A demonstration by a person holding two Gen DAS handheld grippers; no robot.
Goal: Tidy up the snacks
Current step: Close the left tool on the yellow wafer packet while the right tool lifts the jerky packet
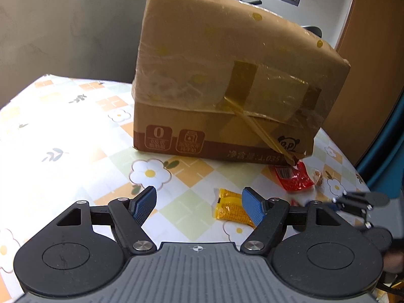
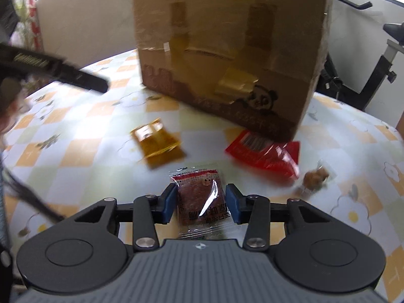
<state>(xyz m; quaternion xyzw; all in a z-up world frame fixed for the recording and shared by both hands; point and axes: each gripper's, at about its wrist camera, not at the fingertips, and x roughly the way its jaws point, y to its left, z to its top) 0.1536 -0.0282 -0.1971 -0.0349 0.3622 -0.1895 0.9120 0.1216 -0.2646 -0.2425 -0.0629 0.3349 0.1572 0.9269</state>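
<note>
Four loose snacks show in the right wrist view, and one of them is already between the right gripper: a dark red meat-snack packet, flat in its clear wrapper, with the blue pads closed against its two side edges. It seems lifted clear of the surface, though I cannot be sure. Judged from here, the step in hand is carrying that packet to the box. To do it well, keep the squeeze light, since the wrapper is slick and thin, and hold it level so it does not slide forward out of the jaws.

Beyond it lie one yellow packet to the left, one bright red packet to the right, touching the foot of the box, and one small brown sweet in clear wrap just beside that.

Farthest stands one taped cardboard box; its top is out of sight, so whether it is open cannot be told.

One left gripper hangs with jaws wide apart and empty, near the yellow packet, which its right pad partly covers.
</note>
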